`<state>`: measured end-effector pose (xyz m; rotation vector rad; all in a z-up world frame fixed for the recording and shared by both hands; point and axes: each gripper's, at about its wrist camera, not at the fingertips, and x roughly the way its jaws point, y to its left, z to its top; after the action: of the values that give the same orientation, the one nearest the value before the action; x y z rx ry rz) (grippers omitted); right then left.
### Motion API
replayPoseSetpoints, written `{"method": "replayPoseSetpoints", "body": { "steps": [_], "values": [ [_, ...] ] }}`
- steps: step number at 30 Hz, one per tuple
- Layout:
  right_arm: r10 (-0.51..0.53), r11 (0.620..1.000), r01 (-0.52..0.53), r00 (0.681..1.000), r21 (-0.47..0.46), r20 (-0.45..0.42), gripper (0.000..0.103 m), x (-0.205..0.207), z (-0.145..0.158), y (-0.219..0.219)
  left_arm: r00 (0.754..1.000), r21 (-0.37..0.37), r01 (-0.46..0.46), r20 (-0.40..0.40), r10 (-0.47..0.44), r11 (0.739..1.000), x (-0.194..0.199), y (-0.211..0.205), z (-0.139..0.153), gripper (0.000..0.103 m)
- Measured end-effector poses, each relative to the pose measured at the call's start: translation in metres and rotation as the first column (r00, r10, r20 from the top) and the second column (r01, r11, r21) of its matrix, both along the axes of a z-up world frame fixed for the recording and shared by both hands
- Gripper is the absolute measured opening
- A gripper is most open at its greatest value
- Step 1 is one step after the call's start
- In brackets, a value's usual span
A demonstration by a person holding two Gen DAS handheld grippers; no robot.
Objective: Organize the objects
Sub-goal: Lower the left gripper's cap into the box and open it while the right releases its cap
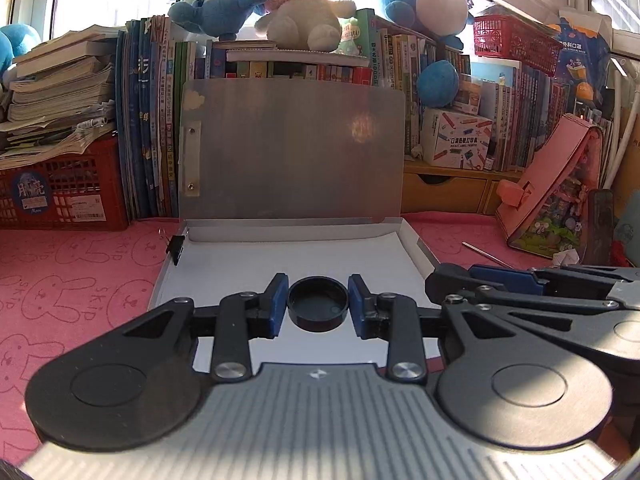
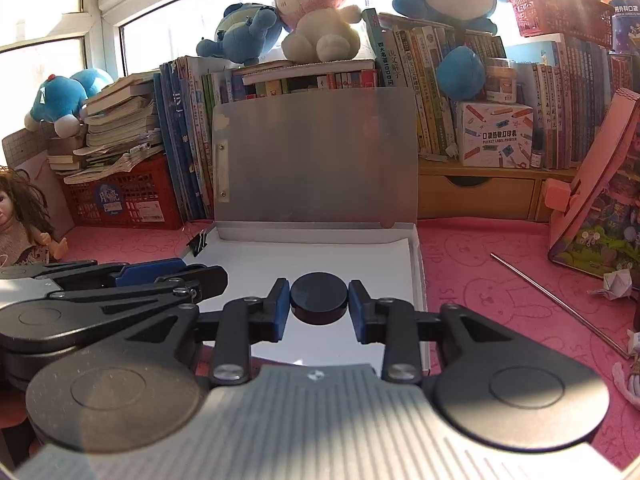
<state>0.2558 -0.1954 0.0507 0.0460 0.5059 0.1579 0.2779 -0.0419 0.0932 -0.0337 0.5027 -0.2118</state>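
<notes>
My left gripper (image 1: 318, 301) is shut on a round black cap (image 1: 317, 312), hollow side up, its blue pads (image 1: 280, 304) pressing both sides. My right gripper (image 2: 319, 302) is shut on a flat black round lid (image 2: 319, 296), closed side up. Both hang over an open flat box (image 1: 420, 250) lined with white paper, its grey cover (image 1: 296, 148) standing upright behind. The two grippers are side by side: the right gripper (image 1: 440, 280) shows at the right edge of the left wrist view, the left gripper (image 2: 216, 276) at the left of the right wrist view.
A black binder clip (image 2: 198, 242) sits at the box's far left corner. On the pink mat (image 2: 500, 288) lie a thin metal rod (image 2: 560, 304) and a pink toy house (image 2: 600, 200) to the right. A doll (image 2: 24, 216), a red crate (image 1: 60, 196), books and plush toys line the back.
</notes>
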Motion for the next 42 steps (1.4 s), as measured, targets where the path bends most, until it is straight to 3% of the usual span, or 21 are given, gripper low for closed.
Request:
{"method": "replayPoseSetpoints", "body": {
  "steps": [19,27,42],
  "values": [
    [-0.006,0.996,0.022,0.98,0.081,-0.2,0.037,0.096,-0.024,-0.01,0.989,0.031,-0.006,-0.147,0.011,0.999,0.101,-0.003,-0.023,0.036],
    [-0.004,0.996,0.028,0.963,0.085,-0.269,0.037,0.11,-0.047,-0.009,0.978,0.05,-0.011,-0.206,0.021,0.999,0.113,-0.001,-0.045,0.036],
    [-0.008,0.997,0.033,0.95,0.076,-0.311,0.038,0.113,-0.065,-0.006,0.969,0.07,-0.001,-0.247,0.018,0.998,0.117,0.0,-0.062,0.037]
  ]
}}
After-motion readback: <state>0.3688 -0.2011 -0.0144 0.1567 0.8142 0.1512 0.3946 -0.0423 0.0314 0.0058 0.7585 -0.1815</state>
